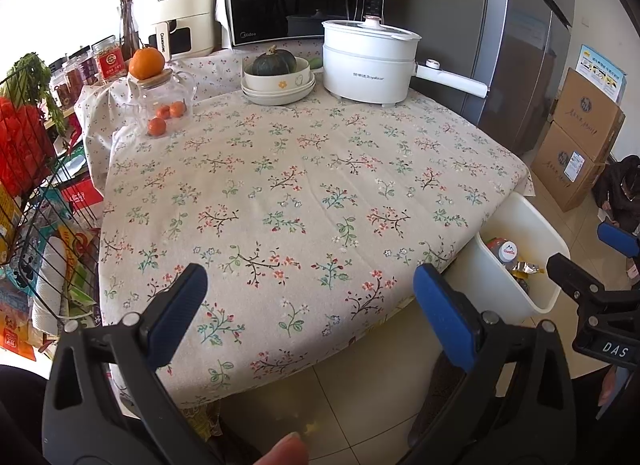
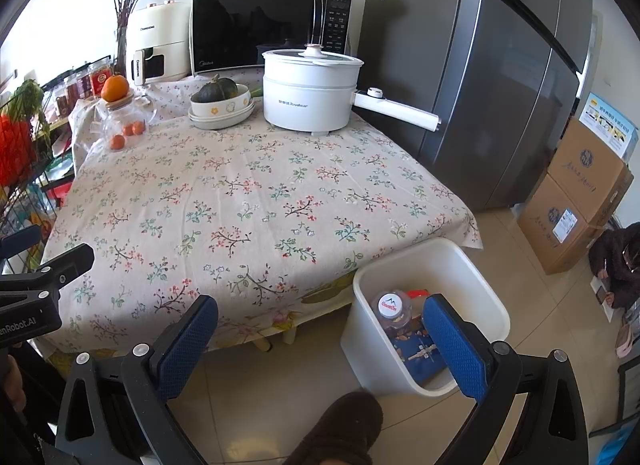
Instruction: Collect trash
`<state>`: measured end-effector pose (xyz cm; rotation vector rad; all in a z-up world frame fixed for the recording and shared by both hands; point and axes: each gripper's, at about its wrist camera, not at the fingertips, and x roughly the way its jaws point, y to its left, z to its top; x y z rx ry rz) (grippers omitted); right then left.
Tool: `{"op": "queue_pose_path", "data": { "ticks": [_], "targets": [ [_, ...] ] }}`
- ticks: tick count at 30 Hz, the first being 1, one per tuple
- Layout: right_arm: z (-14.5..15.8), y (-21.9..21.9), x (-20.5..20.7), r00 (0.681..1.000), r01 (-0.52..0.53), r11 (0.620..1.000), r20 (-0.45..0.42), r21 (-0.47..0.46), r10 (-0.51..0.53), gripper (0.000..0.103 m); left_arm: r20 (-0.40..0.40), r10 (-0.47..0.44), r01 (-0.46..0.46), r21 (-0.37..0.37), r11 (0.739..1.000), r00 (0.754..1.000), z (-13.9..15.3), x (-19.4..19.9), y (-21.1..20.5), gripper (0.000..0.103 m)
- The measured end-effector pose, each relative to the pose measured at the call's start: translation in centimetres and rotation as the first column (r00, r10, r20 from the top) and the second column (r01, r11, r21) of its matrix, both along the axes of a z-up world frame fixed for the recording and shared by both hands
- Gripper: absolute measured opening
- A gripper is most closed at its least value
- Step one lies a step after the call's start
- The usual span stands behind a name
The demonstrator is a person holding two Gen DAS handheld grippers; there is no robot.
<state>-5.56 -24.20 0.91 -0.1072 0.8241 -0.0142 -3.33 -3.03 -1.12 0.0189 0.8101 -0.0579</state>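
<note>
Both grippers, left [image 1: 310, 297] and right [image 2: 320, 333], stand spread wide, blue pads empty, off the near edge of the floral-clothed table [image 2: 248, 201]. Beside the table's near right corner, on the tiled floor, sits a white rectangular plastic bin [image 2: 476, 269]. Inside lie a clear plastic bottle with a white cap [image 2: 390, 307] and blue and gold wrappers.

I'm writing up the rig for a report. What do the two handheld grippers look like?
Both match: black plastic frames with triangular cut-outs and silver rivets, each carrying two fingers faced with textured blue pads. The left gripper shows white "nRobot.AI" lettering in the right wrist view; the right gripper shows "DAS" in the left wrist view. No cables are visible.
</note>
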Motion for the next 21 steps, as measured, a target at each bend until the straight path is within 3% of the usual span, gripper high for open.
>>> {"op": "queue_pose_path", "data": {
  "ticks": [16,21],
  "targets": [
    [0.15,-0.37,0.1,1.0,0.01,1.0,0.013,-0.003,-0.01,0.103,-0.014,-0.017,0.016,-0.015,1.0,1.0,-0.11,0.04,0.0,0.102],
    [-0.62,-0.01,0.85,1.0,0.005,1.0,-0.018,-0.011,-0.005,0.103,-0.04,-0.028,0.027,-0.037,0.999,0.999,0.11,0.5,0.82,0.102]
  ]
}}
